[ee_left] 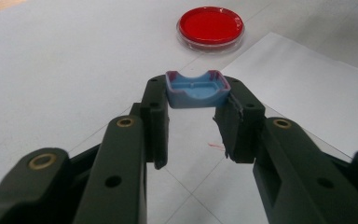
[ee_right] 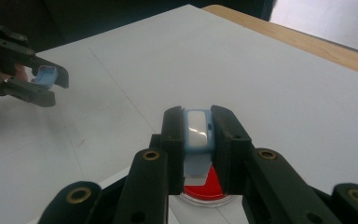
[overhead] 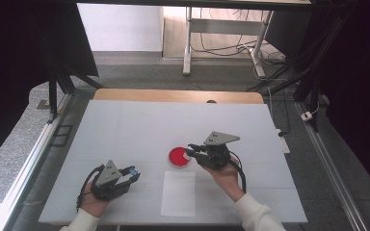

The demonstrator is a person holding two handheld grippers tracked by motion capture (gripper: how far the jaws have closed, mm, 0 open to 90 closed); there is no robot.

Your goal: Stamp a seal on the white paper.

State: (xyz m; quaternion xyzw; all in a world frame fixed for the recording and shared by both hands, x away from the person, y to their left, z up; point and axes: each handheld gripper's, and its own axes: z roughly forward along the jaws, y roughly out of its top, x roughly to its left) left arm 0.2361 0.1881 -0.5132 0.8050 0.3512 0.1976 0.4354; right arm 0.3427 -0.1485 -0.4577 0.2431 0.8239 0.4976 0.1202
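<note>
The right gripper is seen clamped on a small pale-blue tool, its jaws pressed against the tool's two flat sides so that the white face is turned up towards the camera and a thin translucent blade hangs below. Held that way, the blade is pointed down at the red dish, which lies directly beneath it on the surface; whether the blade touches the red layer cannot be told. The grip appears to be chosen so that the working edge can be brought to the dish without the jaws getting in the way.

The left gripper is closed on a blue cap-like piece, pinched by its two ends near the jaw tips, with the hollow side facing up. It is held above the surface, well apart from the dish, and is probably being kept out of the way and off the surface until it is needed again.

From the high view, the right gripper is seen at the dish's right edge, while the left gripper is held off to the left. A white sheet is laid just in front of the dish, near the person's edge of the pale surface, presumably as a clean place for setting things down.
</note>
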